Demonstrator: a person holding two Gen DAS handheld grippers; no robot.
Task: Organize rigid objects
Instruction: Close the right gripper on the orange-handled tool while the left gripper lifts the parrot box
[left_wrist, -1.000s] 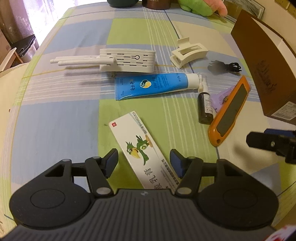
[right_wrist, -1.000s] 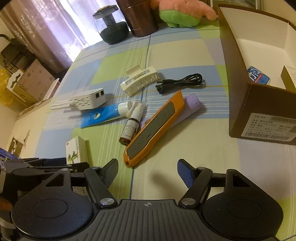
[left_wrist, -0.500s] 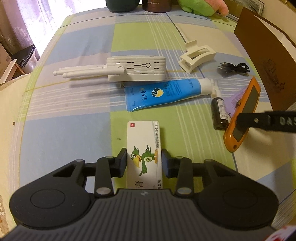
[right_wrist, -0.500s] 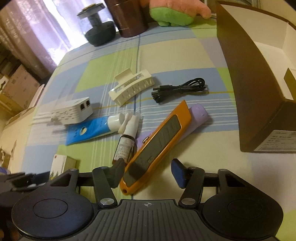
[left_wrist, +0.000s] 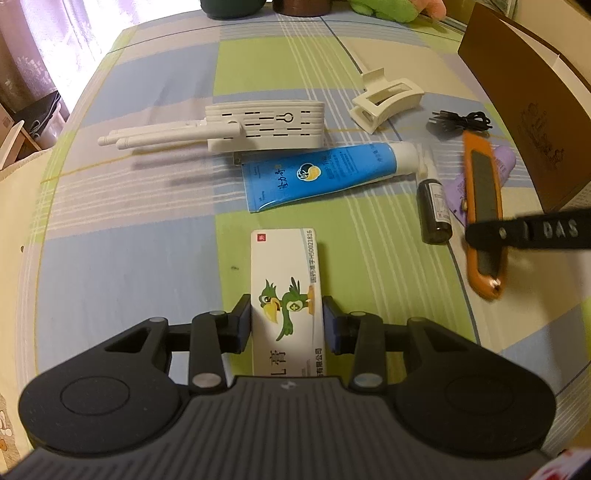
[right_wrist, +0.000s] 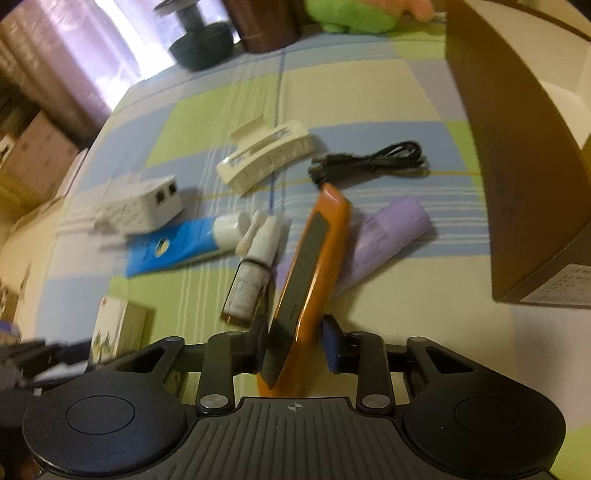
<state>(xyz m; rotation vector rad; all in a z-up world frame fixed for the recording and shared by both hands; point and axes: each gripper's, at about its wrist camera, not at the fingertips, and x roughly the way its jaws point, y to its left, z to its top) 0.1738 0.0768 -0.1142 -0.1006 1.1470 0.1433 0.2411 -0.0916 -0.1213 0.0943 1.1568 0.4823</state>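
Clamped in our left gripper (left_wrist: 287, 325) is the white box (left_wrist: 286, 291) with the green parrot on it, a pad touching each long side, the box lying flat on the checked cloth (left_wrist: 129, 266). Beyond it, going left to right in the left wrist view, we see the white router (left_wrist: 258, 127) with its antennas pointing left, then the blue tube (left_wrist: 325, 173) just in front of it with its cap to the right. Next come the cream hair clip (left_wrist: 388, 98) further back and the small dark bottle (left_wrist: 434, 210) lying beside the tube's cap. A black cable (left_wrist: 461, 122) sits behind the orange knife (left_wrist: 484, 214), which lies across a purple tube (left_wrist: 495, 170). At the far right stands the brown box (left_wrist: 524, 99).

Our right gripper (right_wrist: 293, 345) is closed on the near end of the orange knife (right_wrist: 310, 266), which is tilted onto its edge between the pads, its far end pointing toward the cable (right_wrist: 373, 158). The dark bottle (right_wrist: 249, 284) lies just left of it and the purple tube (right_wrist: 384, 240) just right, partly under it. This view is blurred, so we cannot tell whether the knife is off the cloth.
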